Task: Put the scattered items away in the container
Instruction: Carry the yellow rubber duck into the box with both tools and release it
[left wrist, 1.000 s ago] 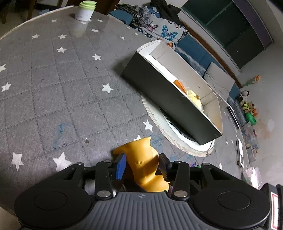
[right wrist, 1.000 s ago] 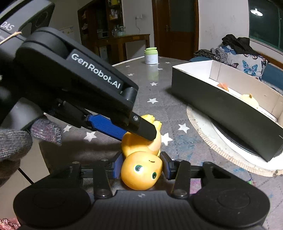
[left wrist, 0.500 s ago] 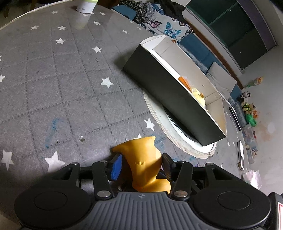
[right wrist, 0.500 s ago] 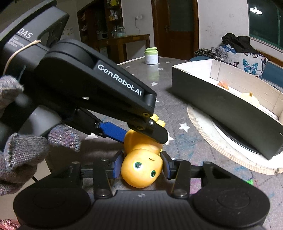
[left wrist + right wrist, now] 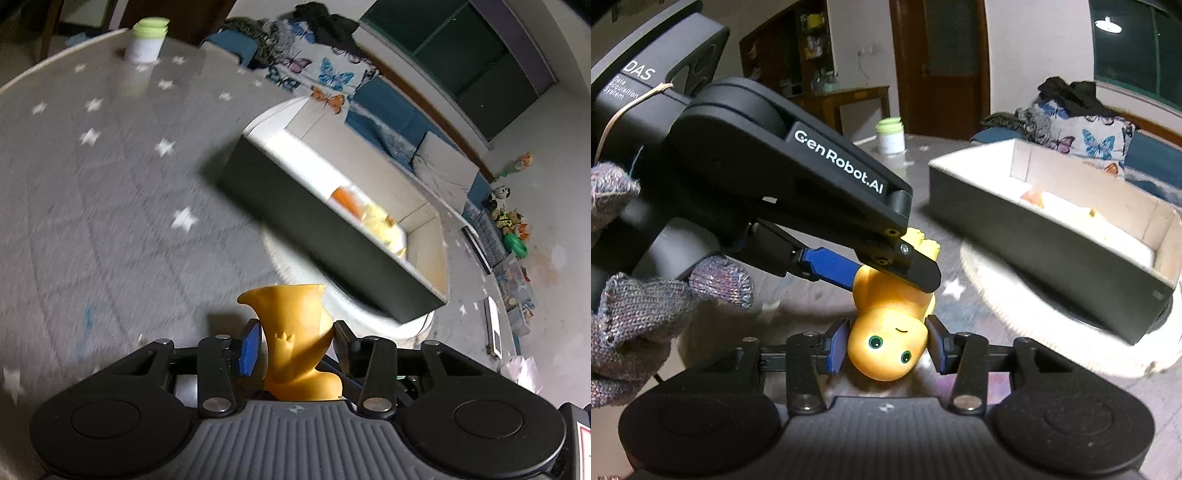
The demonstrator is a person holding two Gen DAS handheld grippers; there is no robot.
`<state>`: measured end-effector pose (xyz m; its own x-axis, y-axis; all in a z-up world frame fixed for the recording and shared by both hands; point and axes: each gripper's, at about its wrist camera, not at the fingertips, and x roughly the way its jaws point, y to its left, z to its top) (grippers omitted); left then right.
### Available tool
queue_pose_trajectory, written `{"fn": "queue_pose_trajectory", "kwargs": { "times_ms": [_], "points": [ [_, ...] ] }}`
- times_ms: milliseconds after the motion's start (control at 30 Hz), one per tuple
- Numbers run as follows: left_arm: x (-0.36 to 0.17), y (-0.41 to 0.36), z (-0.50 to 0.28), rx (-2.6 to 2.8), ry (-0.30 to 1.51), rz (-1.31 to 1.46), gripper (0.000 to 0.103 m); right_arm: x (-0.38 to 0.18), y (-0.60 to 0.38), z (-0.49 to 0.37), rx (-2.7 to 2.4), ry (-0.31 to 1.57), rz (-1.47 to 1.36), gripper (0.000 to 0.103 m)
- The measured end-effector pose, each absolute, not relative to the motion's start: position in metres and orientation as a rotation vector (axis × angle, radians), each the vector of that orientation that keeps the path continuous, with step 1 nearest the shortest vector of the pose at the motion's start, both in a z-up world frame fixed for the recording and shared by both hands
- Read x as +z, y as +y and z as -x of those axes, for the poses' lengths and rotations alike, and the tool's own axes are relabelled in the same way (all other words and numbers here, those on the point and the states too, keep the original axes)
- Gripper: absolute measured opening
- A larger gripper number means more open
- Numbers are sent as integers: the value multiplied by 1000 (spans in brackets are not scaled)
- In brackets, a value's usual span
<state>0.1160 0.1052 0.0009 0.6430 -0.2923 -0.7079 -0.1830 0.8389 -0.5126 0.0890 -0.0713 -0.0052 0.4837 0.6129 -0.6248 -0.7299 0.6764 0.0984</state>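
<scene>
Orange-yellow toy, grey star-patterned tablecloth, black-and-white box

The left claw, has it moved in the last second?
Yes. The left claw, holding the yellow toy, has risen off the table, judged against the box beyond.

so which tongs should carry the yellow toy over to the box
Left. The left tongs clamp the yellow toy around its body, while the right tongs only flank its head with a gap on both sides. The box lies ahead of the left.
</scene>
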Motion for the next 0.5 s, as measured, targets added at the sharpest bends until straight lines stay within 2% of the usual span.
{"fn": "queue_pose_trajectory", "kwargs": {
  "times_ms": [500],
  "points": [
    [57,76,-207,-170,780,496,45,45,-84,-162,689,534,100,44]
  ]
}}
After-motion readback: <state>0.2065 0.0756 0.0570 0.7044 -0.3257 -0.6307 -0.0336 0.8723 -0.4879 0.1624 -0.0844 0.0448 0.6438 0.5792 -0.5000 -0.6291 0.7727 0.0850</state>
